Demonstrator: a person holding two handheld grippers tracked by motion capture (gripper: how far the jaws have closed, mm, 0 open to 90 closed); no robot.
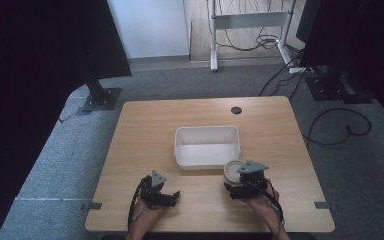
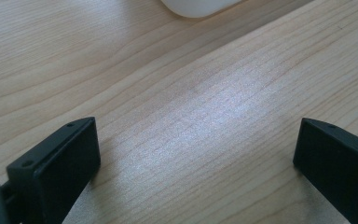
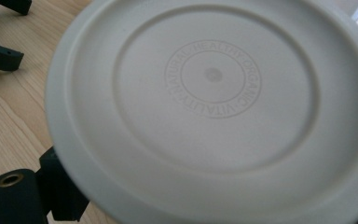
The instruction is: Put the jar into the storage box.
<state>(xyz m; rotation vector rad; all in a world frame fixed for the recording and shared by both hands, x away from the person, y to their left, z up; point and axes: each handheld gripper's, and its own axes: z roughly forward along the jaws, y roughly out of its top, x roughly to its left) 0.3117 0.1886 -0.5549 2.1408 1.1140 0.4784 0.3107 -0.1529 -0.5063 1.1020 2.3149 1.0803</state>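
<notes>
An off-white round container sits in my right gripper, just off the near right corner of the white bin. In the right gripper view its flat round face bears an embossed ring of letters, with one black jaw showing under its left edge. The right gripper is shut on it. My left gripper stands open over bare wood near the table's front edge, and its two black jaws are wide apart with nothing between them.
The white bin is empty and stands at the middle of the wooden table; its rounded corner shows in the left gripper view. A dark cable hole lies near the far edge. Black stands and cables are on the floor beyond.
</notes>
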